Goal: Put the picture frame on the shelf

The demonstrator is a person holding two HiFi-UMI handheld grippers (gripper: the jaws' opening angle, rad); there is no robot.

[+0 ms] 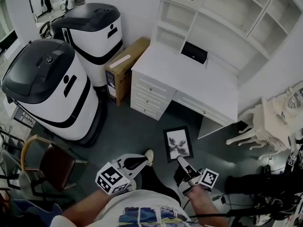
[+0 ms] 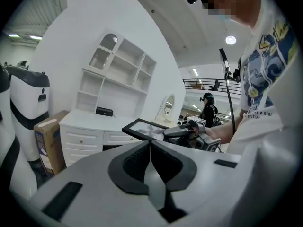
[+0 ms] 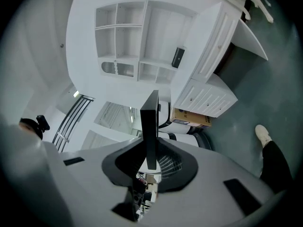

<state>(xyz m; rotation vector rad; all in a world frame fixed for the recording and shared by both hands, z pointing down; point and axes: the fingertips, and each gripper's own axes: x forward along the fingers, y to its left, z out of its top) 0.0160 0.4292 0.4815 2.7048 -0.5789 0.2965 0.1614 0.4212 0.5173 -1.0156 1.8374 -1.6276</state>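
Right gripper [image 1: 182, 161] is clamped on the picture frame [image 1: 177, 144], jaws pinching its near edge. In the right gripper view the frame [image 3: 151, 126] stands edge-on between the pads of that gripper [image 3: 151, 151], with both pads on it

Left gripper [image 1: 141, 162] is closed and empty. In its own view the pads of the left gripper [image 2: 150, 146] meet with nothing between them. It sits just beside the right gripper and isn't touching the frame

The frame is in the air over the dark floor [image 1: 142, 131], picture side up, in front of the white desk's drawers [image 1: 150, 94]. In the left gripper view the frame [image 2: 144, 127] lies roughly level

The shelf [image 1: 222, 18] is the white unit of open compartments on the back of the tabletop [image 1: 189, 74], well apart from the frame. One small black item [image 1: 194, 52] stands on the tabletop under the shelf, probably a box but too small to tell

A cardboard box [image 1: 124, 66] leans against the desk's left end, and two big white-and-black machines [image 1: 49, 86] stand beyond it
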